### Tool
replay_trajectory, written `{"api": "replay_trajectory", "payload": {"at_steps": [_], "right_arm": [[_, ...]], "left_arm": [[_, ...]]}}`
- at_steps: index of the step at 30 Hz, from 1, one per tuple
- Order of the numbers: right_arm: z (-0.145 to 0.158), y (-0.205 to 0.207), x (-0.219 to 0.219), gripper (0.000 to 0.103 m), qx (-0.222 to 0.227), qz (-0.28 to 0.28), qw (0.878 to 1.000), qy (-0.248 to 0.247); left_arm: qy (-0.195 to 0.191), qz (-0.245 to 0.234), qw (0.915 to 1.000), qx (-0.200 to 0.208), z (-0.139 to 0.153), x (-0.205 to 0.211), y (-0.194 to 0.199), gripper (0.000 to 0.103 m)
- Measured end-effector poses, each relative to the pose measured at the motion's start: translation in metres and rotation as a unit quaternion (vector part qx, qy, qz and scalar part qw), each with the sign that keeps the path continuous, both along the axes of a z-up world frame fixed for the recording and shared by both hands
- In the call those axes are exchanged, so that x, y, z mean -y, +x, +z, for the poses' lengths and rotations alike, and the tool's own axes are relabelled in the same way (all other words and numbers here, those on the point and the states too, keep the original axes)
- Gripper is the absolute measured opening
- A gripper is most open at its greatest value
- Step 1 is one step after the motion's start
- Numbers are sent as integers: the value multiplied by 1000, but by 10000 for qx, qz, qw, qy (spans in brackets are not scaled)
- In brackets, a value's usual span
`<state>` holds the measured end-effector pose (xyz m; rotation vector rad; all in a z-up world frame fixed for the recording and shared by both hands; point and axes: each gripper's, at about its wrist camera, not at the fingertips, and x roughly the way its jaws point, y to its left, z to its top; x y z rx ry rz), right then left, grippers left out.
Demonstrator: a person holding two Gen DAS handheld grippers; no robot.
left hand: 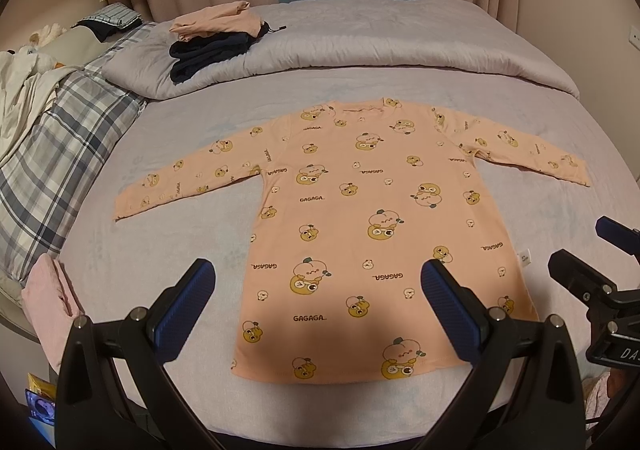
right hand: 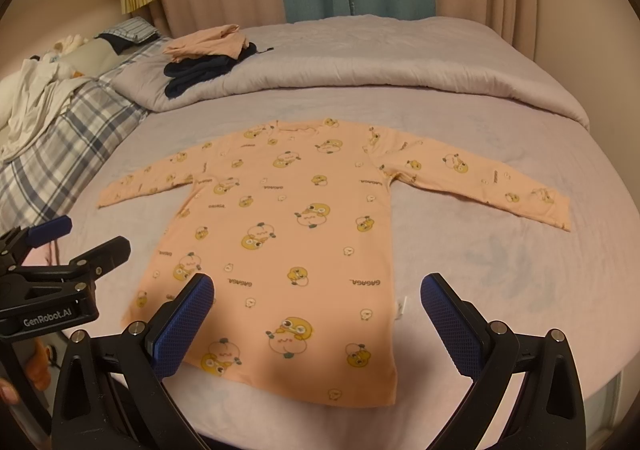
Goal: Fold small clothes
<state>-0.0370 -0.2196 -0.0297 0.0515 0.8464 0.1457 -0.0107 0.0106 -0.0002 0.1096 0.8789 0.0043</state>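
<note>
Shirt (left hand: 360, 217): peach, long-sleeved, cartoon print, spread flat on the bed (left hand: 540, 121), hem toward both grippers, neckline away. Long axis runs straight ahead from the fingers; sleeves stretch out to either side. Left gripper (left hand: 318, 304): fingers wide apart, empty, hovering over the hem, roughly centred on the body. Right gripper (right hand: 318, 316): fingers likewise spread, empty, over the hem's right half and the bare bed beside it. Judged: left sleeve (left hand: 188, 177) is nearer the left gripper, right sleeve (right hand: 480, 181) nearer the right. Folded stack (left hand: 212, 37) sits well apart on the duvet (left hand: 400, 45).
</note>
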Motion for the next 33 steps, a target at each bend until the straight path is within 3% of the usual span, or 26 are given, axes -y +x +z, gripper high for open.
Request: {"api": "replay_trajectory", "payload": {"at_steps": [4, 8, 13, 15, 17, 20, 26, 30, 33], "right_arm": [[-8, 2, 6, 102, 22, 33, 9994, 345], [-32, 10, 34, 102, -149, -73, 9910, 1325], [-65, 15, 85, 102, -215, -614, 9776, 2000], [-75, 14, 113, 102, -158, -936, 9702, 2229], [-86, 15, 146, 102, -131, -1358, 9558, 2604], [-101, 17, 193, 102, -45, -1974, 9306, 3082], [-118, 37, 254, 102, 196, -2715, 8922, 3604], [-122, 57, 270, 102, 194, -3018, 8794, 3676], [-126, 75, 281, 93, 107, -3170, 8683, 3813]], "left_arm": [[-424, 19, 9990, -113, -8, -8, 8, 103], [-877, 194, 9951, -411, -30, -20, 22, 103], [-1790, 357, 9798, -814, -62, -31, 41, 103], [-1971, 436, 9750, -931, -73, -32, 47, 103], [-2167, 369, 9692, -1110, -84, -29, 52, 103], [-2266, 293, 9657, -1236, -95, -24, 60, 103], [-2318, 414, 9642, -1219, -102, -25, 78, 102], [-2249, 496, 9664, -1139, -99, -25, 96, 102], [-2362, 508, 9639, -1120, -96, -26, 112, 101]]}}
